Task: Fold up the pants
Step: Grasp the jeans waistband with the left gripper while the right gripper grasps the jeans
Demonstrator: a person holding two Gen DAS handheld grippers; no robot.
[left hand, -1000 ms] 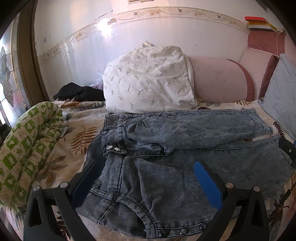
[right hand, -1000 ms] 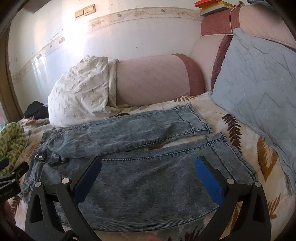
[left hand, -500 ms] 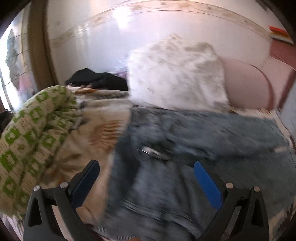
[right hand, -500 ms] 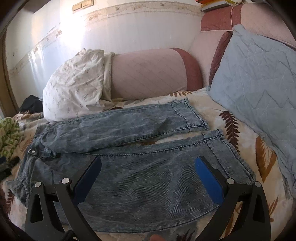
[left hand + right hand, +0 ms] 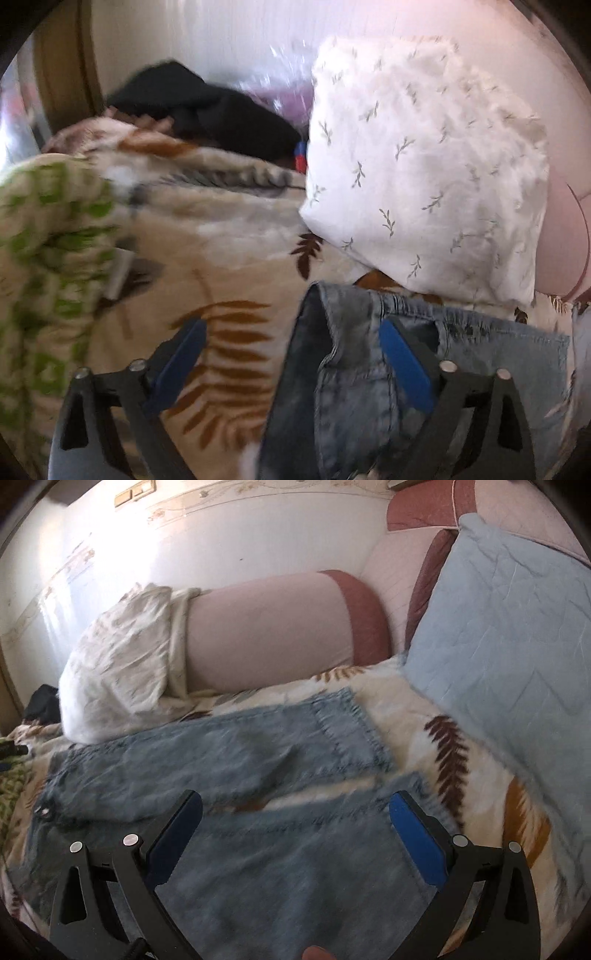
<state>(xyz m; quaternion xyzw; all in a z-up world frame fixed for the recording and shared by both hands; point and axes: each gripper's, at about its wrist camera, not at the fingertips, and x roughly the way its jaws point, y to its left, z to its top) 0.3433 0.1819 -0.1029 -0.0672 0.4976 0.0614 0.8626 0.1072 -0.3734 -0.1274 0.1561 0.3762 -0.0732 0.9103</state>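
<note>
The faded blue denim pants (image 5: 229, 760) lie spread flat on the cream leaf-print bedspread (image 5: 436, 746), filling the lower middle of the right wrist view. You should expect soft but thick, fairly heavy cloth that drapes; the doubled waistband (image 5: 354, 354) and the hems look like the firmest holds. In the left wrist view that waistband sits at lower centre, between the pads of your left gripper (image 5: 291, 358), whose jaws are closing but not yet pinching. Your right gripper (image 5: 295, 830) hangs spread wide above the nearer leg, gripping nothing. The white sprigged pillow (image 5: 424, 166) lies just beyond the pants.
</note>
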